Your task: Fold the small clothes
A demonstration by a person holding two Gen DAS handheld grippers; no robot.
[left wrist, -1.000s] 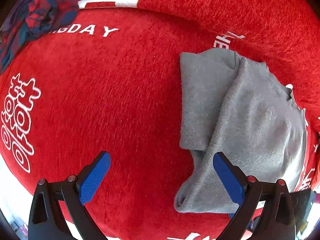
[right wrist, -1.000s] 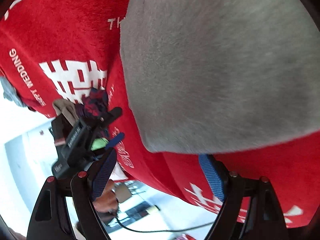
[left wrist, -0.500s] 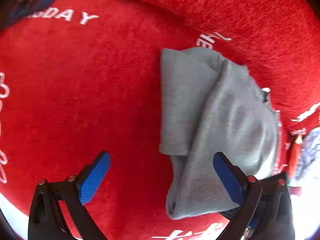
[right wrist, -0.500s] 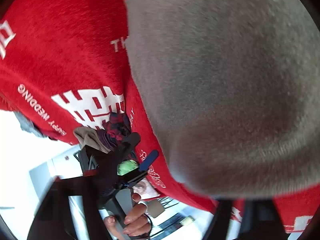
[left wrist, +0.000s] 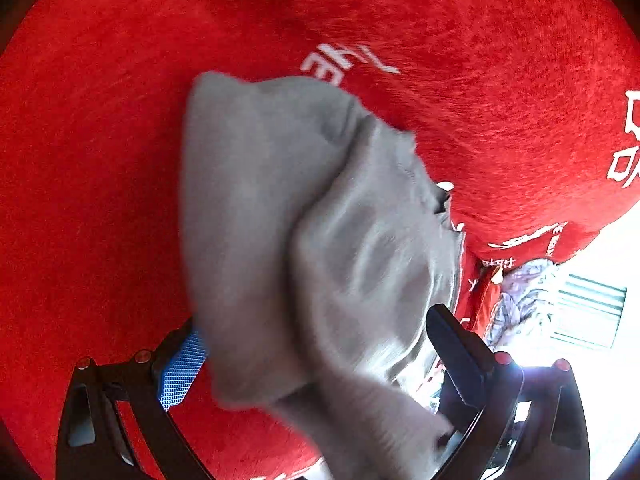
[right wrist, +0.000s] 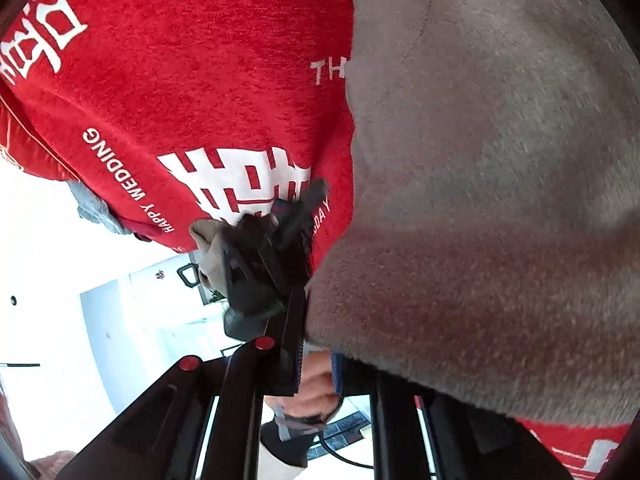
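Note:
A grey folded garment (left wrist: 320,240) lies on a red cloth with white lettering (left wrist: 100,160). In the left wrist view my left gripper (left wrist: 316,364) is open, its blue-padded fingers (left wrist: 180,368) on either side of the garment's near end, which bulges up between them. In the right wrist view the same grey garment (right wrist: 500,200) fills the right half. My right gripper (right wrist: 318,368) has its jaws nearly closed at the garment's lower left edge, and cloth appears pinched between them. The left gripper (right wrist: 272,256) shows beyond it as a dark shape.
The red cloth (right wrist: 200,80) drapes over the surface's edge, with bright floor beyond it in both views. A patterned pale cloth (left wrist: 520,300) lies off the edge at the right in the left wrist view.
My left gripper has moved forward onto the garment's near end, which now rises between its fingers. My right gripper's jaws have closed from wide open onto the garment's edge.

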